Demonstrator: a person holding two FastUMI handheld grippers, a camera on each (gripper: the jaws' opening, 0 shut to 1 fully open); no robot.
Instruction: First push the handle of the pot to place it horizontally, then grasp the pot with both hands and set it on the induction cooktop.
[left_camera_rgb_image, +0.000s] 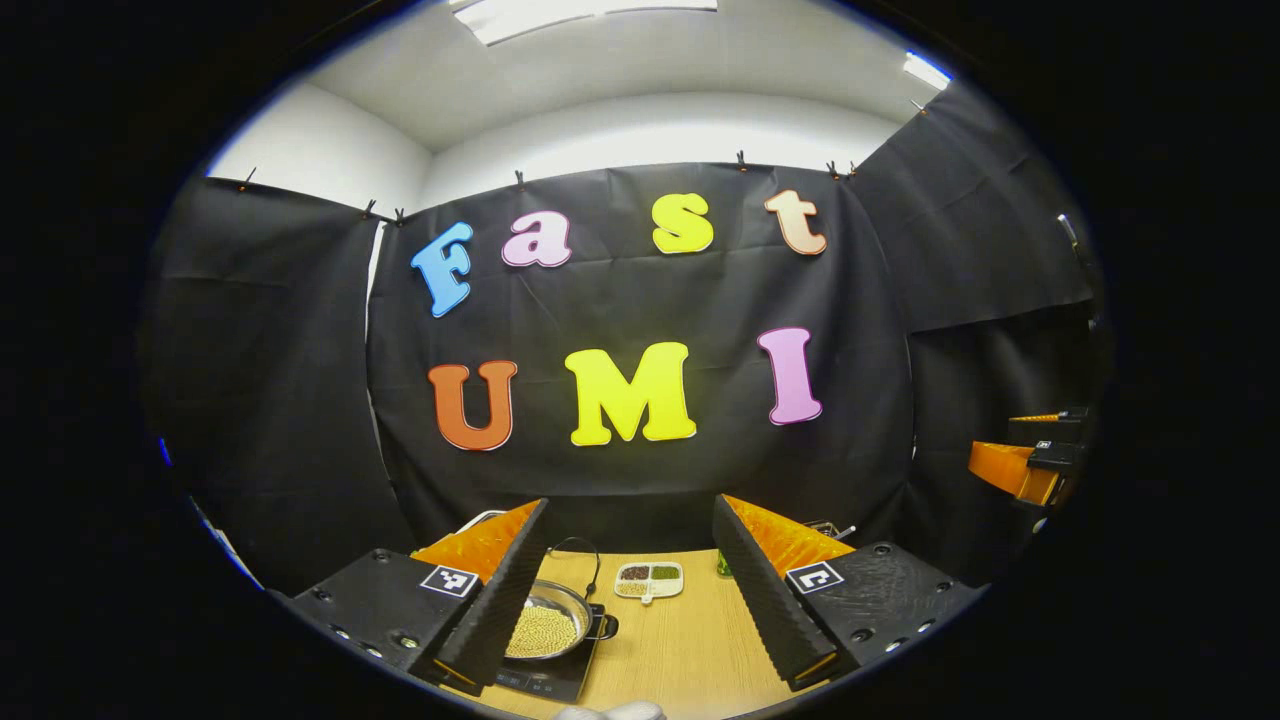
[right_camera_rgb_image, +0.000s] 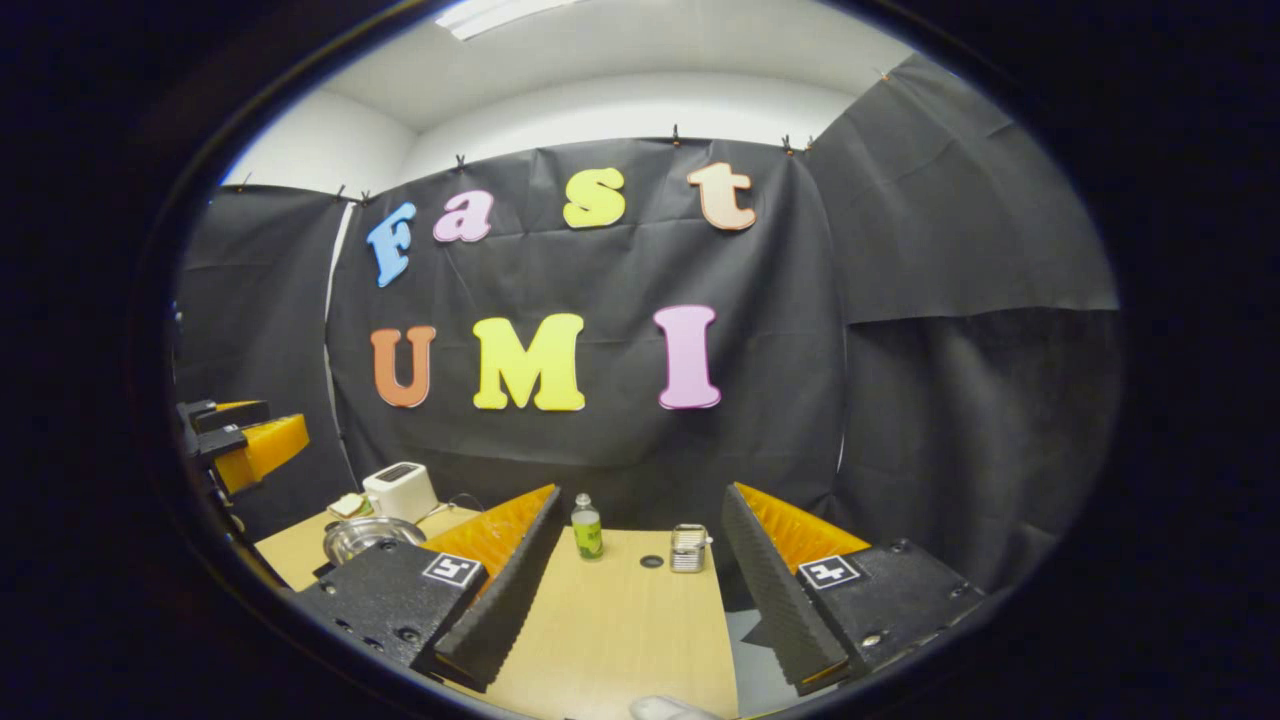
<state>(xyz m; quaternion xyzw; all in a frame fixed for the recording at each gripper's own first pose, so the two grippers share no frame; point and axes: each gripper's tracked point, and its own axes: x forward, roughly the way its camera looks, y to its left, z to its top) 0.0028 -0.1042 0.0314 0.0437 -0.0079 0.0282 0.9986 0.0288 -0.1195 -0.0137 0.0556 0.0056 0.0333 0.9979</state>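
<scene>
Hovering with fingers spread wide, left gripper and right gripper hold nothing, while the bean-filled steel pot, likely heavy and slippery, sits on the induction cooktop at the surface's left edge, best gripped at its side handles.

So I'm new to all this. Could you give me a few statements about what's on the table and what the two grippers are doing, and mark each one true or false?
1. The pot sits on the induction cooktop. True.
2. The pot is empty. False: it holds small yellowish beads or grains.
3. The left gripper is clamped on the pot. False: its jaws stand wide apart with nothing between them.
4. A small divided dish lies on the table behind the pot. True.
5. In the right gripper view, a green-labelled bottle stands upright on the table. True.
6. The right gripper holds the white toaster. False: it is open, and the toaster stands far off to its left.
</scene>
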